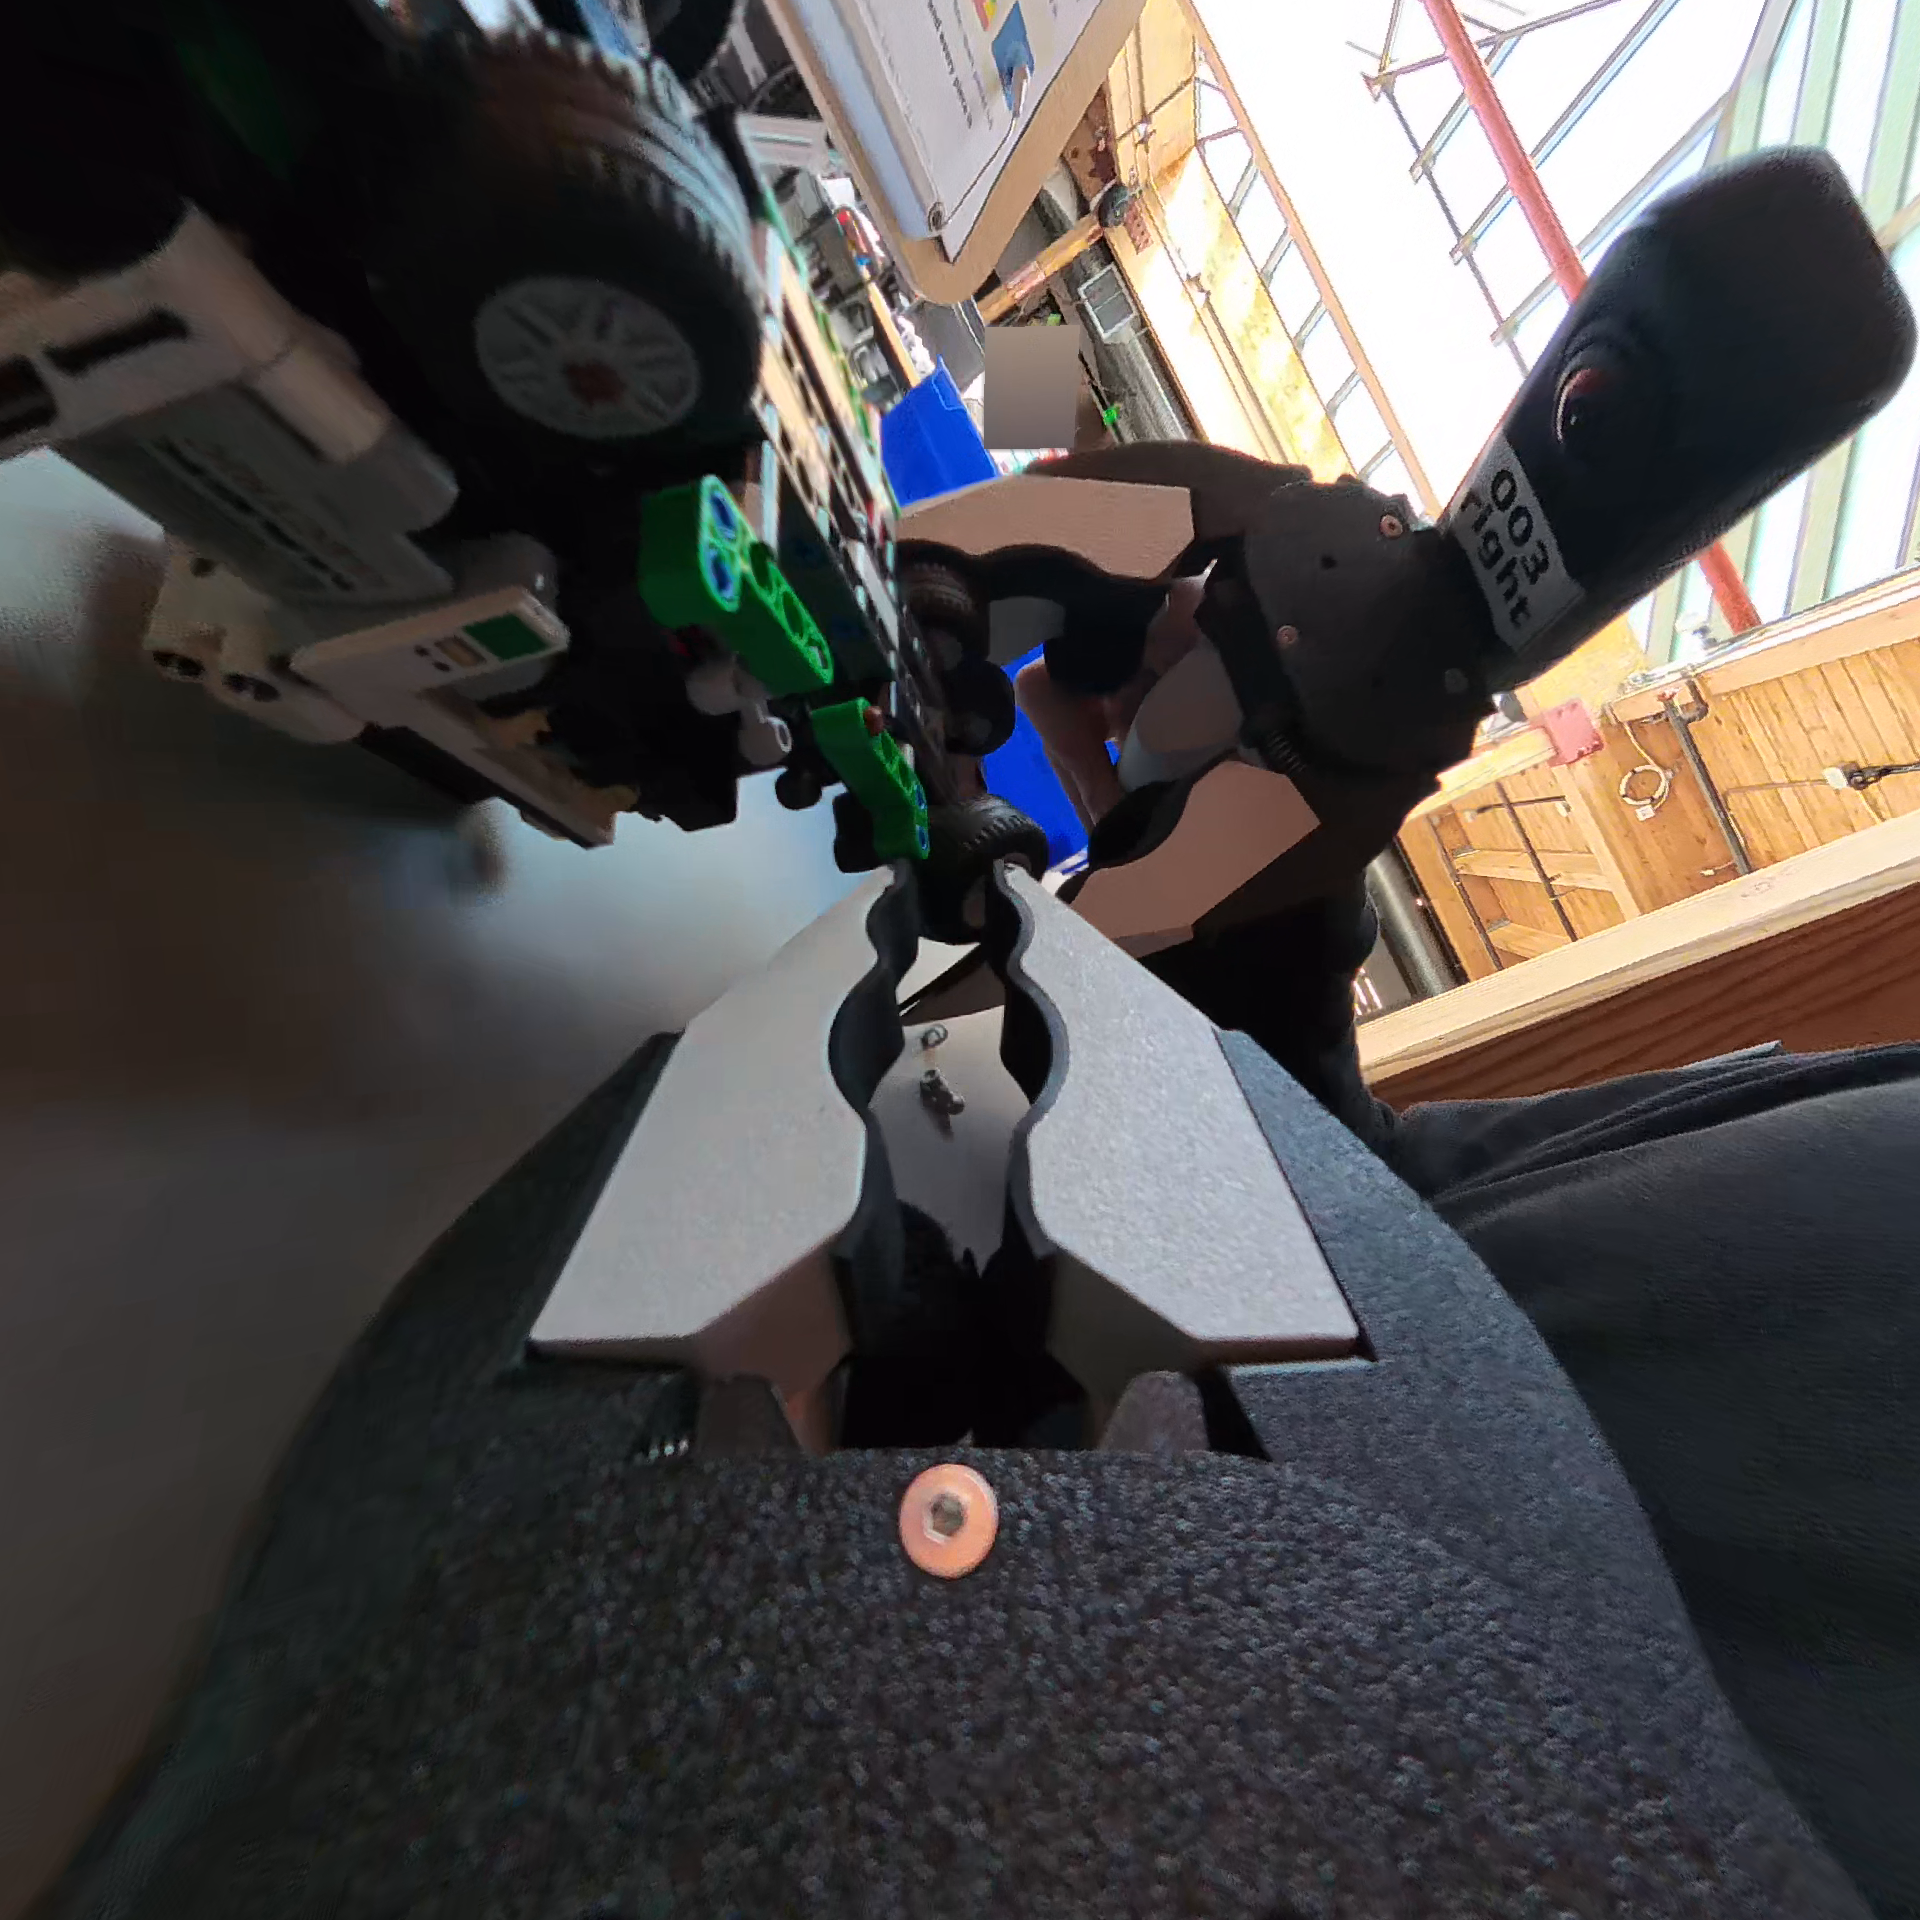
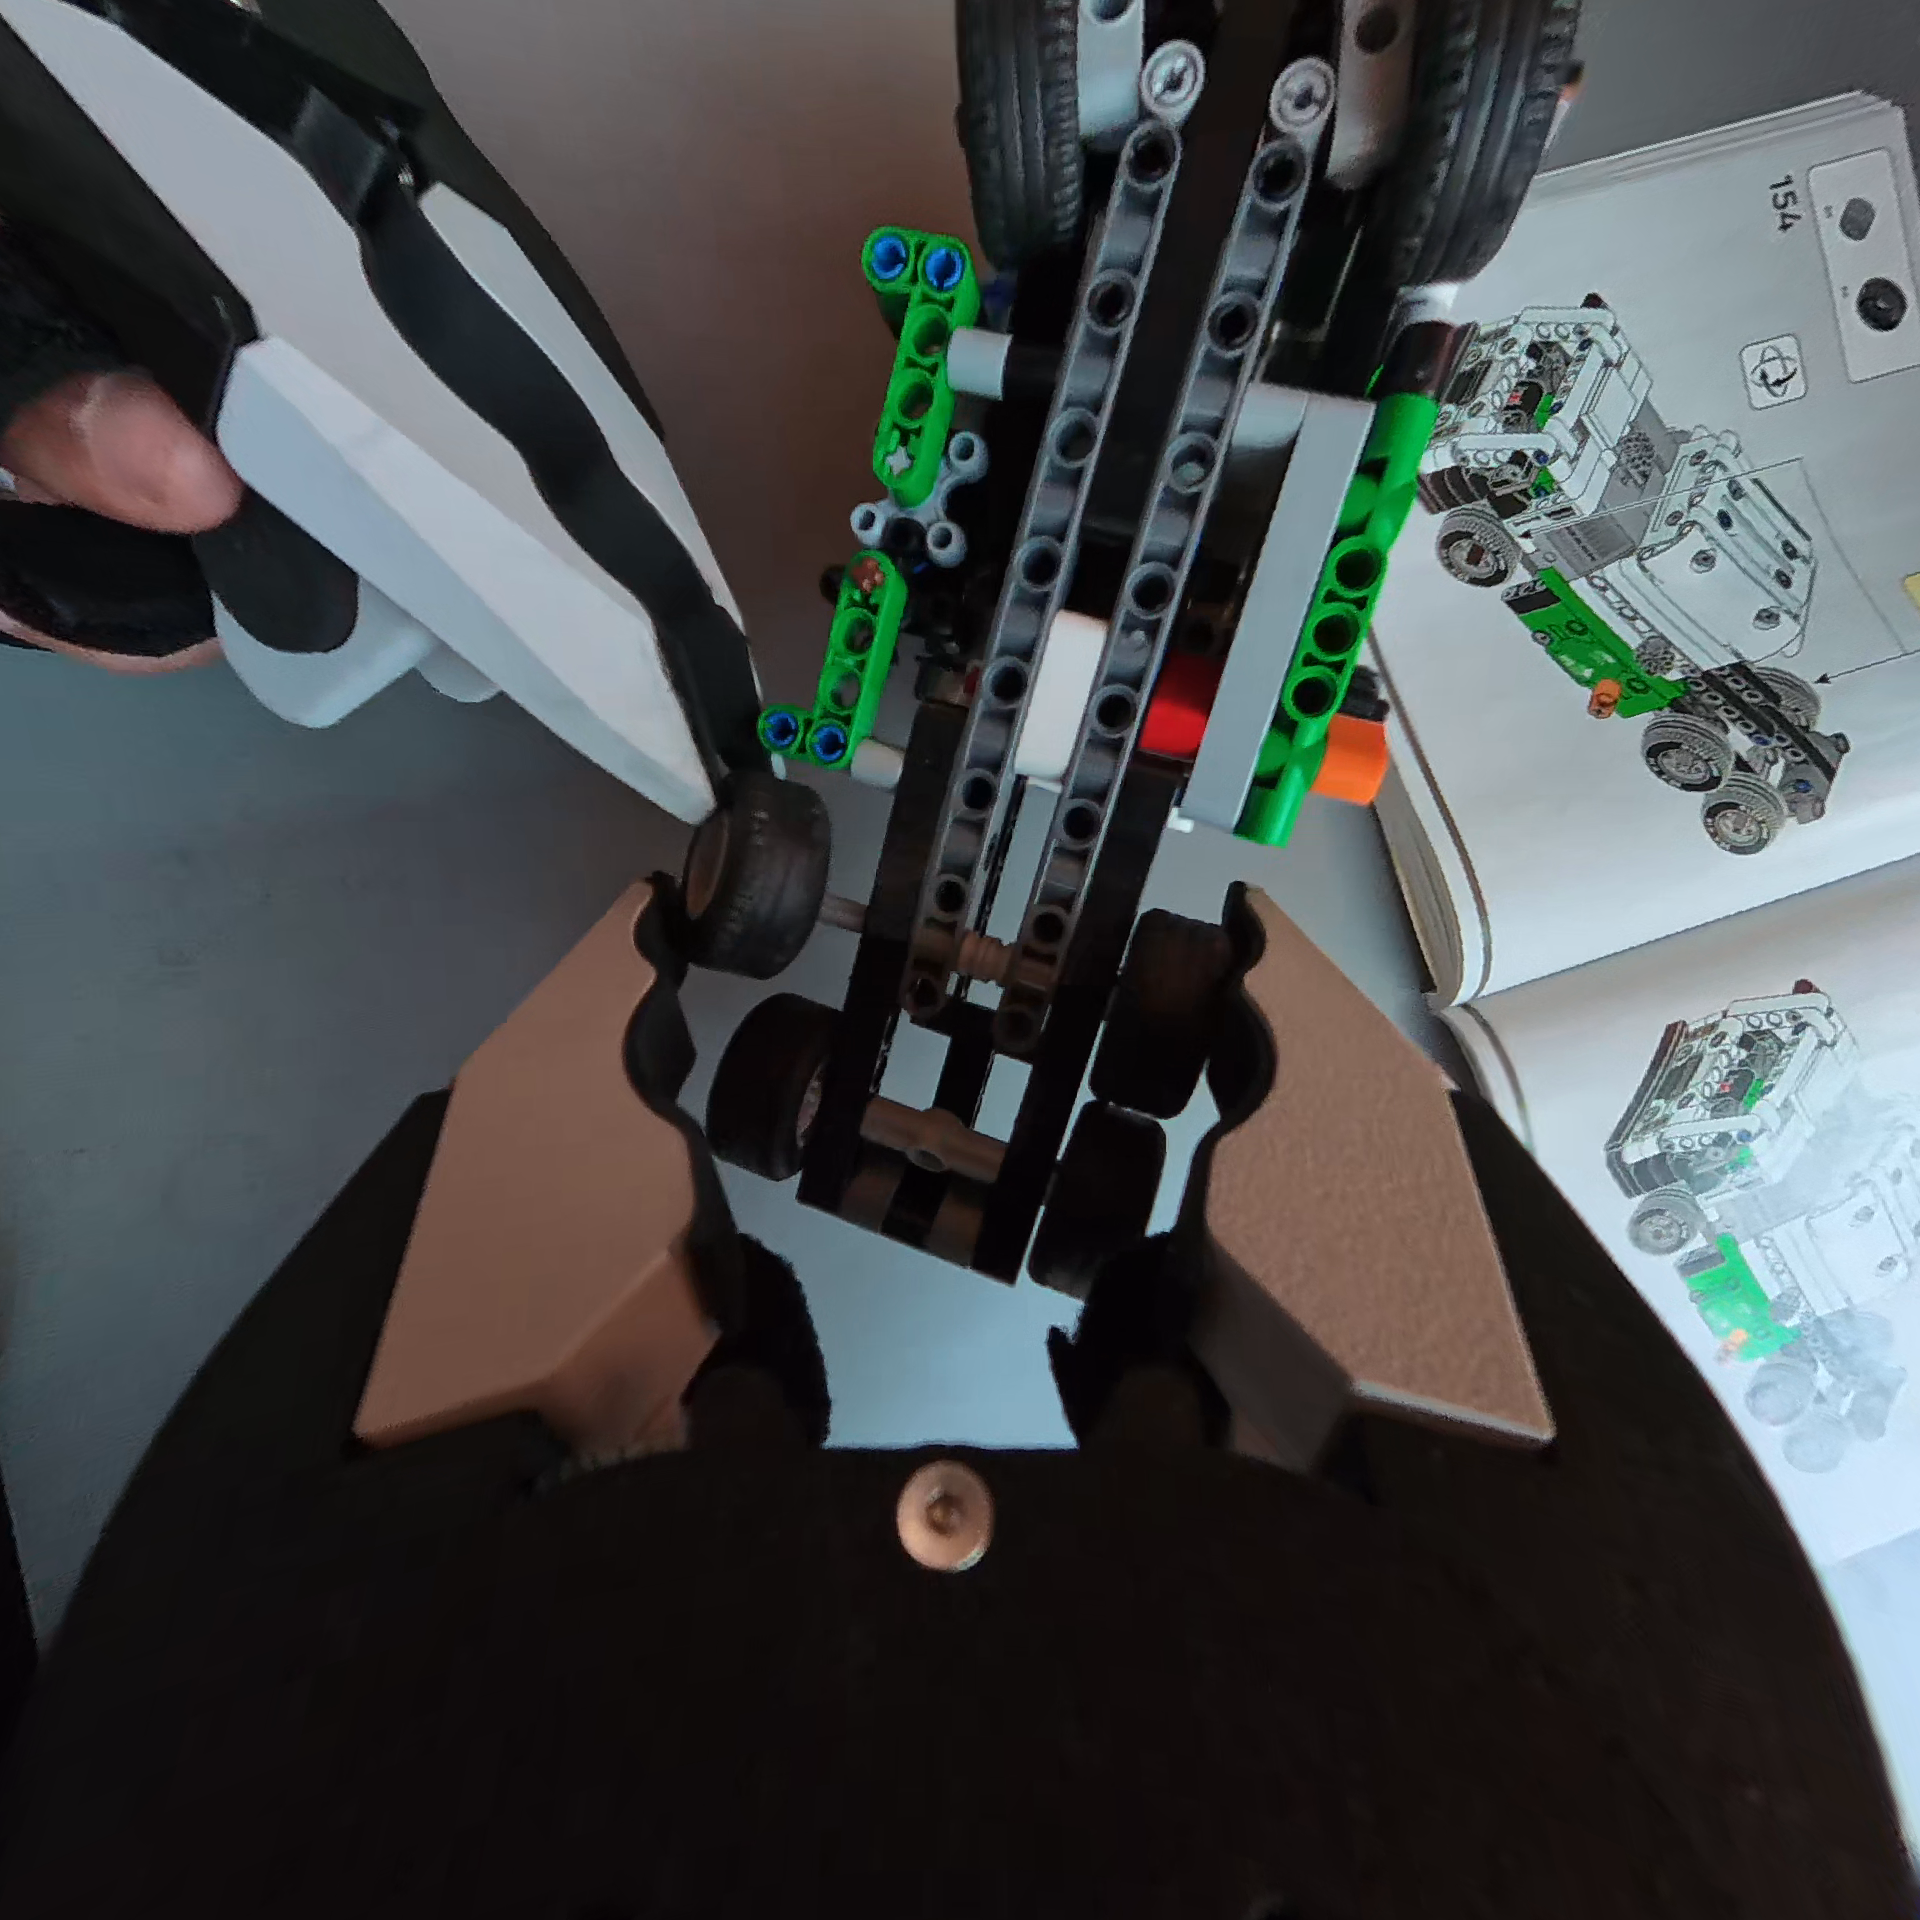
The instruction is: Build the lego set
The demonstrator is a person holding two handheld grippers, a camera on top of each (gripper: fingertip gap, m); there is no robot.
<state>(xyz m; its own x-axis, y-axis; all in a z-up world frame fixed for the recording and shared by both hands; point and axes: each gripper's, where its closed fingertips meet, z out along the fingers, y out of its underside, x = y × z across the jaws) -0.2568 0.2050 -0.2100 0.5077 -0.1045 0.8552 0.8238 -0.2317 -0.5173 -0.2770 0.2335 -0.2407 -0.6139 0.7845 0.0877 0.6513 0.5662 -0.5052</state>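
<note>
Left claw (image 1: 951, 883) pinching small black wheel (image 2: 756, 891) at tips. Right claw (image 2: 940, 935) half-open, straddling rear of truck chassis (image 2: 1081, 644), seemingly bracing it above desk (image 2: 260, 935). Chassis rigid, light; wheel rubbery, grippy. Hold by frame beams, not green links (image 2: 920, 364).
</note>
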